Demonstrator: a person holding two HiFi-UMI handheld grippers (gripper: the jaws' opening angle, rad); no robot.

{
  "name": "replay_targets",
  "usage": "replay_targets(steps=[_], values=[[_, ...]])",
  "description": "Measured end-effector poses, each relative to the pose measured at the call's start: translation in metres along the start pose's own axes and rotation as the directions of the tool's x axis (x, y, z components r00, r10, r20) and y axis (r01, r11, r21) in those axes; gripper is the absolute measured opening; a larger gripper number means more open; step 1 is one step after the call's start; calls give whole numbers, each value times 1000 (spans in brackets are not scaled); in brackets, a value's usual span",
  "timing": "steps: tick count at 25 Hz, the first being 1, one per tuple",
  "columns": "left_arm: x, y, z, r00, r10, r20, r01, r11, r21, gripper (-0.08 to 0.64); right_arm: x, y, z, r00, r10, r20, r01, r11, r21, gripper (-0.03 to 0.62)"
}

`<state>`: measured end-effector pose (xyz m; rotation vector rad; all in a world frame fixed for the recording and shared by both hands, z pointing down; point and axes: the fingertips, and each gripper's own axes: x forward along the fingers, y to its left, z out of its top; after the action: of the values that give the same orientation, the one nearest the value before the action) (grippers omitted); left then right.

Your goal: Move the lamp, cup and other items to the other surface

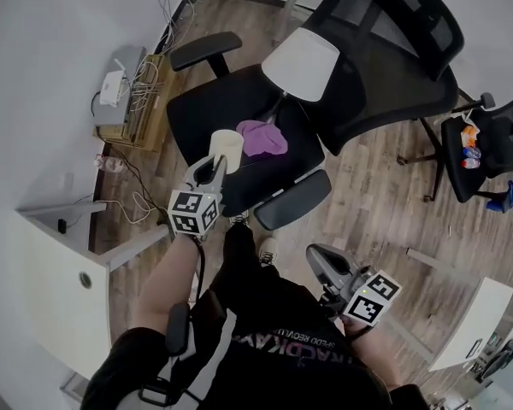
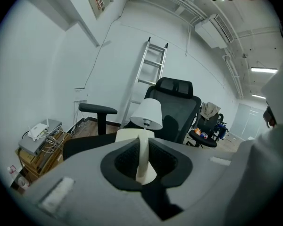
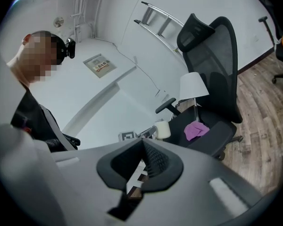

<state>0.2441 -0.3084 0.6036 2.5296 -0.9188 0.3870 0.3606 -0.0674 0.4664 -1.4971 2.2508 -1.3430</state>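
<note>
So right now we're gripping the cream cup (image 1: 227,146) with the left claw (image 1: 214,167), which is clamping down on the cup's wall: one pad is sitting inside the rim and the other is pressing on the outside, so the cup is hanging off the claw's tip, up over the front edge of the black office chair (image 1: 201,109). Just past the claw, the purple cloth (image 1: 262,137) is lying crumpled on the seat, close to the cup but not touching it as far as we're seeing. Further out beyond the cloth, the lamp (image 1: 302,63) with the white shade is standing upright on the same seat, near the backrest. The right claw (image 1: 316,256) is hanging low by our body, well apart from the chair, and it's clenched tight with nothing in it; its own view is showing the pads meeting. Off to the left of the left claw, a white tabletop (image 1: 47,263) is sitting by the wall.
</note>
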Motion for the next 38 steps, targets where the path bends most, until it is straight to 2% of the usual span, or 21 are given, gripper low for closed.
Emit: replay_targets(steps=[9, 14, 20, 28, 38], values=[[79, 53, -39, 994, -11, -105, 12, 1000, 9, 43, 42, -40, 1, 993, -114, -33, 117, 988, 102, 5], [119, 78, -48, 993, 1, -121, 1, 1000, 15, 44, 56, -59, -2, 987, -156, -42, 160, 977, 143, 5], [147, 90, -61, 991, 4, -137, 1, 999, 40, 44, 61, -71, -6, 980, -193, -45, 198, 964, 178, 5], [160, 98, -86, 984, 42, -174, -33, 998, 54, 46, 62, -77, -8, 976, -214, -50, 220, 956, 197, 5], [144, 88, -106, 974, 30, -223, -14, 997, 76, 51, 67, -73, -8, 982, -182, -52, 188, 963, 194, 5]])
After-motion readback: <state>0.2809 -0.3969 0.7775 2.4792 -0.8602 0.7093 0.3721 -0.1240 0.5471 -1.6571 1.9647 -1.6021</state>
